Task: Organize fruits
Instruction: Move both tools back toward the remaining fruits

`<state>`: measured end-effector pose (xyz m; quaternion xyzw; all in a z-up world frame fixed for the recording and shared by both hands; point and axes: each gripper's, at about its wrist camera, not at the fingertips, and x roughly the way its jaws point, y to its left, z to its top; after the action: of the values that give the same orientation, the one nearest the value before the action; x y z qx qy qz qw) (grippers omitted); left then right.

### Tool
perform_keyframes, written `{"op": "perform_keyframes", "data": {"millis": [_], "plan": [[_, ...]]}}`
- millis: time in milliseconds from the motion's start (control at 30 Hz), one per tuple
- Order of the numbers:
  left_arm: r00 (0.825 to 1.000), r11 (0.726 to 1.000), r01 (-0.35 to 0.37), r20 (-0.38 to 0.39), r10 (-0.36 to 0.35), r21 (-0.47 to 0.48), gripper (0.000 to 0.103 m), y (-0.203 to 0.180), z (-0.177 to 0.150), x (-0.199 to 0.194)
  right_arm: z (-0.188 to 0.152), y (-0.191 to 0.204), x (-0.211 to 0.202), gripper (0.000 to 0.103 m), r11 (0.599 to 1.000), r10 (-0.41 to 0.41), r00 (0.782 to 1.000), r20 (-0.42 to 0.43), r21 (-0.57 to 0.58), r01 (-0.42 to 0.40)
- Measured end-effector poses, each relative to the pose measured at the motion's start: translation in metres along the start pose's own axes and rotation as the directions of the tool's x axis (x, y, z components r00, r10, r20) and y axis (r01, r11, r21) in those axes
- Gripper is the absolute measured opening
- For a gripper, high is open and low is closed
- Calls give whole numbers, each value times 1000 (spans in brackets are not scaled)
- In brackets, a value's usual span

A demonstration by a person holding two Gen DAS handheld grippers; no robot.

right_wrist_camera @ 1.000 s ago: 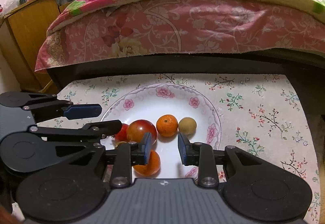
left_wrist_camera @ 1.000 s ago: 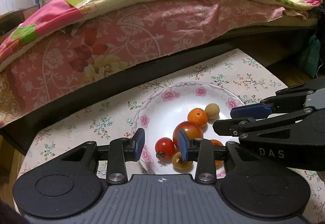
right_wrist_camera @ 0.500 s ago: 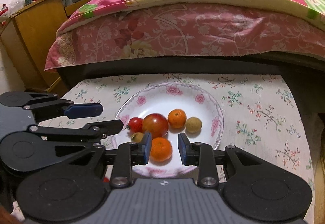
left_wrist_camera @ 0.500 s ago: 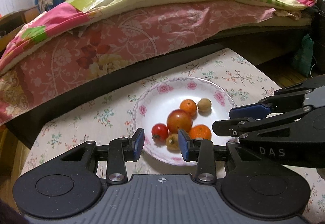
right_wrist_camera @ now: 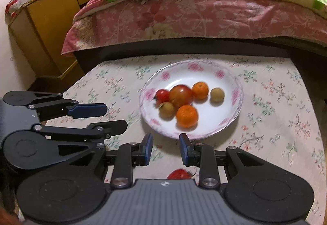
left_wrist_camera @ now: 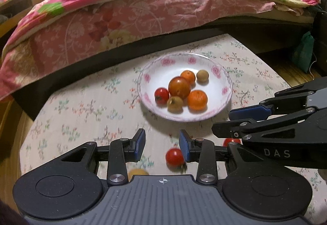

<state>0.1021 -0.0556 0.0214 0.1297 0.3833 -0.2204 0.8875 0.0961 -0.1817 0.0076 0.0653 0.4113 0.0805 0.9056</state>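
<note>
A flowered white plate (left_wrist_camera: 224, 100) (right_wrist_camera: 214, 116) sits mid-table on the floral cloth. It holds a large tomato (left_wrist_camera: 179, 87), two oranges (left_wrist_camera: 197, 100), a cherry tomato (left_wrist_camera: 161, 95) and two small brown fruits (left_wrist_camera: 174, 103). A loose cherry tomato (left_wrist_camera: 174, 156) lies on the cloth just under my left gripper (left_wrist_camera: 162, 141), whose jaws stand apart and empty. A second red fruit (left_wrist_camera: 231, 140) peeks from under my right gripper (left_wrist_camera: 222, 121). In the right wrist view my right gripper (right_wrist_camera: 166, 143) is narrowly closed and empty, short of the plate, above a red fruit (right_wrist_camera: 177, 174).
A yellowish fruit (left_wrist_camera: 138, 173) shows partly behind the left gripper's body. A bed with pink floral covers (left_wrist_camera: 143, 16) runs along the table's far edge. A wooden cabinet (right_wrist_camera: 40, 31) stands at the left and a green bag (left_wrist_camera: 302, 53) at the right.
Both grippers have drawn back from over the plate toward the table's near side. The plate now looks farther off, and loose fruits on the cloth have come into view.
</note>
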Motion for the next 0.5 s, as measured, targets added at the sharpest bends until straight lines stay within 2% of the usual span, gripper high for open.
{"op": "perform_keyframes", "data": {"millis": [500], "plan": [[997, 995, -31, -78, 24, -95, 39, 10, -47, -14, -34, 32, 3, 29, 998, 52, 995, -85, -34, -55]]}}
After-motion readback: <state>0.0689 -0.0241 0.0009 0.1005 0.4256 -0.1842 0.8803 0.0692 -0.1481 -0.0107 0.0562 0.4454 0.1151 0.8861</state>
